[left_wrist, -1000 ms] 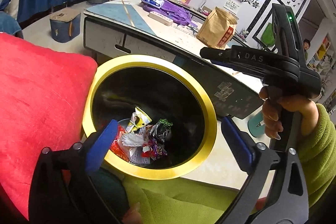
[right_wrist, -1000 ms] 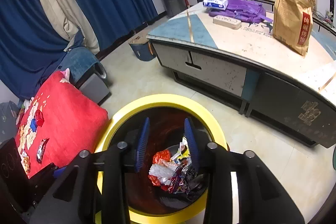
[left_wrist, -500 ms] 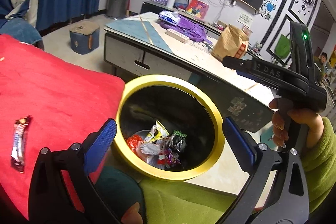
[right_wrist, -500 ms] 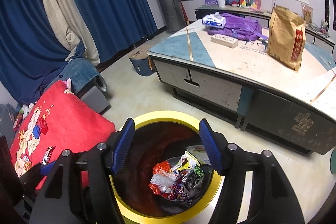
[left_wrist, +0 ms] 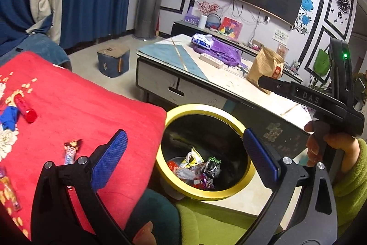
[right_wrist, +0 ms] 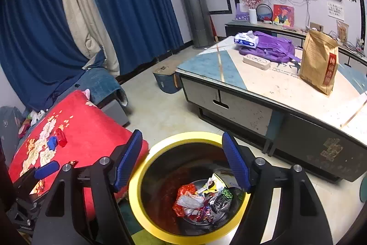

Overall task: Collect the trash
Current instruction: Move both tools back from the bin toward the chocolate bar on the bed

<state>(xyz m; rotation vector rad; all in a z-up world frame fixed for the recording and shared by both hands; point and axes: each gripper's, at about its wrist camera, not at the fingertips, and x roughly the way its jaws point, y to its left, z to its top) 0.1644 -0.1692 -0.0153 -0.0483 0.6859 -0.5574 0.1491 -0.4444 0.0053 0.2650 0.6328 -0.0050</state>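
A black bin with a yellow rim (left_wrist: 206,194) (right_wrist: 137,194) stands on the floor with several crumpled wrappers (left_wrist: 197,169) (right_wrist: 201,199) at its bottom. My left gripper (left_wrist: 183,160) is open and empty, above the bin's left edge and the red cushion (left_wrist: 80,111). On the cushion lie a candy bar wrapper (left_wrist: 71,152), a red tube (left_wrist: 24,107), a blue scrap (left_wrist: 9,117) and another wrapper (left_wrist: 9,192). My right gripper (right_wrist: 183,167) is open and empty above the bin; its body shows in the left wrist view (left_wrist: 321,102).
A low table (right_wrist: 263,88) behind the bin carries a brown paper bag (right_wrist: 318,63), a purple bag (right_wrist: 273,49) and a tissue pack (right_wrist: 246,39). A small blue box (left_wrist: 112,60) sits on the floor. Blue curtains (right_wrist: 128,4) hang at the left.
Both grippers have risen and pulled back from the bin. The right gripper has opened wide. The left view has swung left, bringing the cushion's trash into sight.
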